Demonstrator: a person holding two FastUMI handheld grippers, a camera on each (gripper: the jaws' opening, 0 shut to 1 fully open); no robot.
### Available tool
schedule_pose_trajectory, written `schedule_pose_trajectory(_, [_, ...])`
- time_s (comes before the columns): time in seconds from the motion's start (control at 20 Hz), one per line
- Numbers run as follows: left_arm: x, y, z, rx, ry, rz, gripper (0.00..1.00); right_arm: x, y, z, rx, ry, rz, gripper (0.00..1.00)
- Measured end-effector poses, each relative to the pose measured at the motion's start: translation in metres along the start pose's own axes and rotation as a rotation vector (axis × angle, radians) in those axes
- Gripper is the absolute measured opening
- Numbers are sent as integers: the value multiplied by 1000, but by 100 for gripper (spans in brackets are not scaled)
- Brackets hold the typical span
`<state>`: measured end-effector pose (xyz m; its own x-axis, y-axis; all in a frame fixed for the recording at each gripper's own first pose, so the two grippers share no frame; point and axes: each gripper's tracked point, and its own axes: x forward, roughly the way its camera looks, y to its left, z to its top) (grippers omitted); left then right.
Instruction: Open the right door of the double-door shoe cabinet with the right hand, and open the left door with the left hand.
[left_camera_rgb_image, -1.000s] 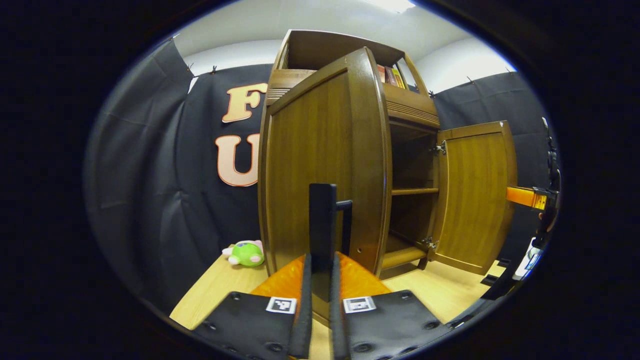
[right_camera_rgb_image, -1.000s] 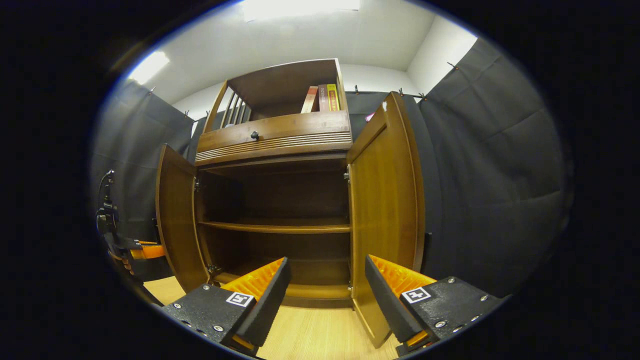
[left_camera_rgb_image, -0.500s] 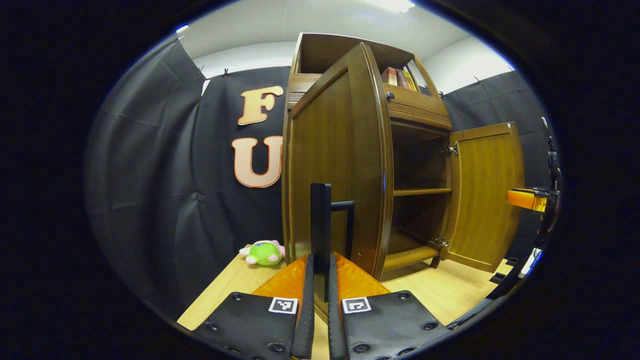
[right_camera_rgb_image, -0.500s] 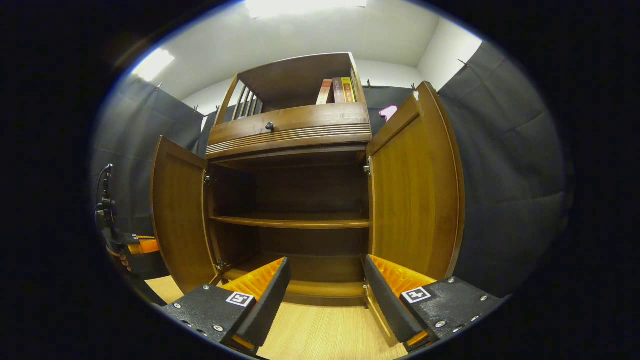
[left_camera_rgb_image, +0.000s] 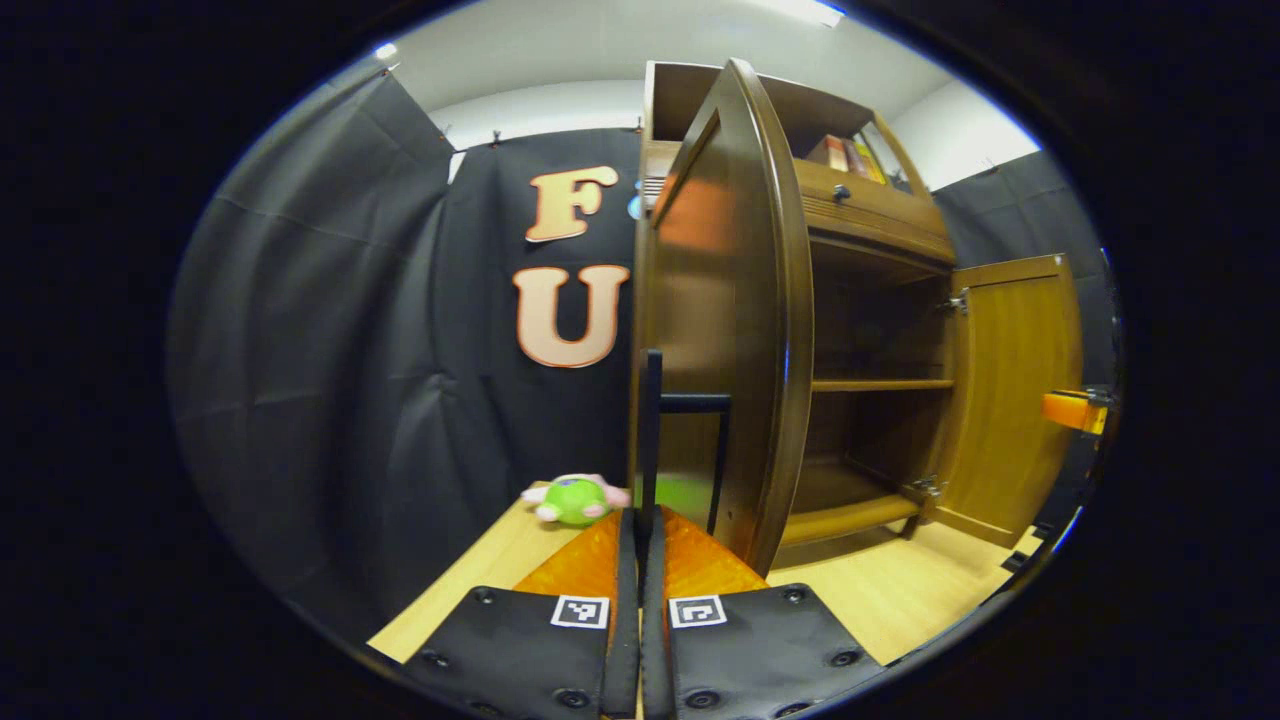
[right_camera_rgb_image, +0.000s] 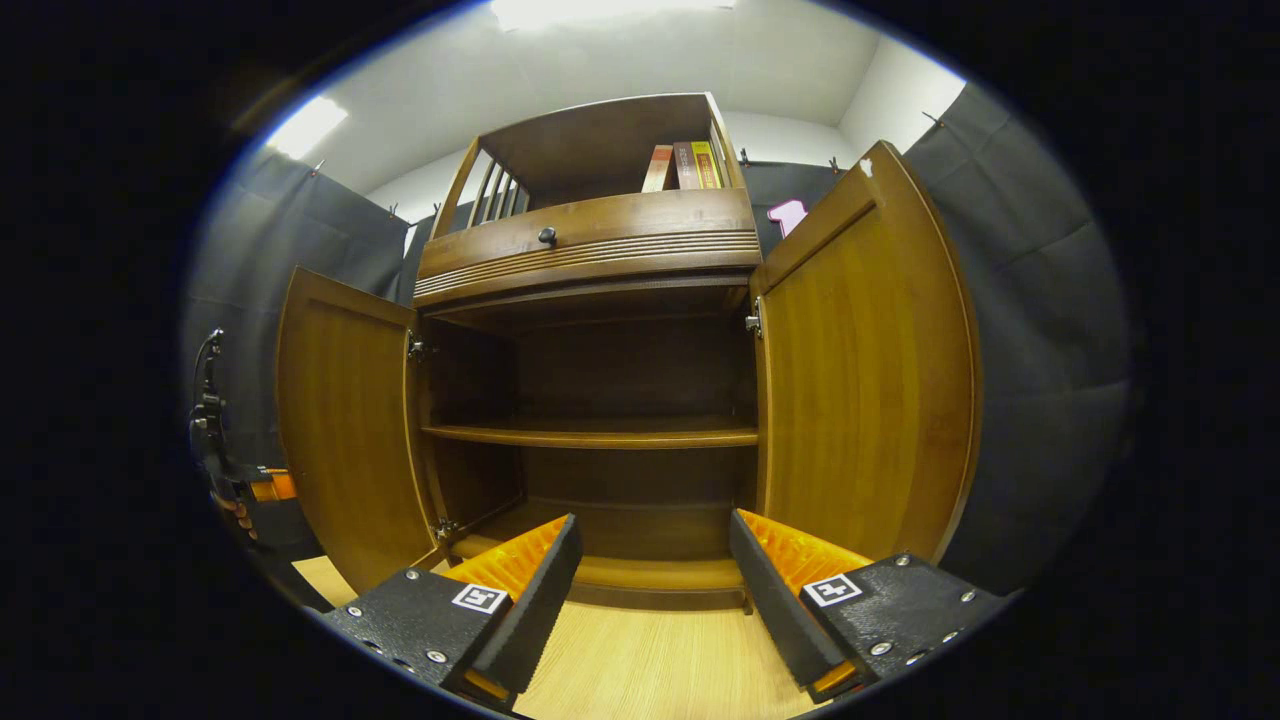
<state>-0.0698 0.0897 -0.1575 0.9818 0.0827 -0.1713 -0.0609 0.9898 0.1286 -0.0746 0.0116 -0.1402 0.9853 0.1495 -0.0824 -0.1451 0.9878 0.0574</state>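
Clearly the last step is in hand. In the left gripper view the left tool (left_camera_rgb_image: 640, 530) is closed tight on the dark bar handle (left_camera_rgb_image: 655, 440) of the left door (left_camera_rgb_image: 725, 300), which stands swung out almost edge-on to the camera — glossy brown wood. A green plush toy (left_camera_rgb_image: 575, 500) lies on the pale table (left_camera_rgb_image: 880, 600) just beyond the door. Next, I judge, the door needs only a little more swing, then release. In the right gripper view the right tool (right_camera_rgb_image: 650, 580) hangs wide and empty before the shoe cabinet (right_camera_rgb_image: 600, 380); the right door (right_camera_rgb_image: 865, 370) stands fully open, and the shelves look bare — books (right_camera_rgb_image: 690, 165) sit on top.
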Motion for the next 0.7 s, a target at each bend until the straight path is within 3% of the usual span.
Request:
schedule_pose_trajectory(0.15, [1, -1, -1, -65, 1, -43, 8, 9, 11, -3, 11, 7, 21, 92])
schedule_pose_trajectory(0.7, [1, 4, -1, -63, 2, -90, 8, 38, 43, -15, 0, 44, 66, 92])
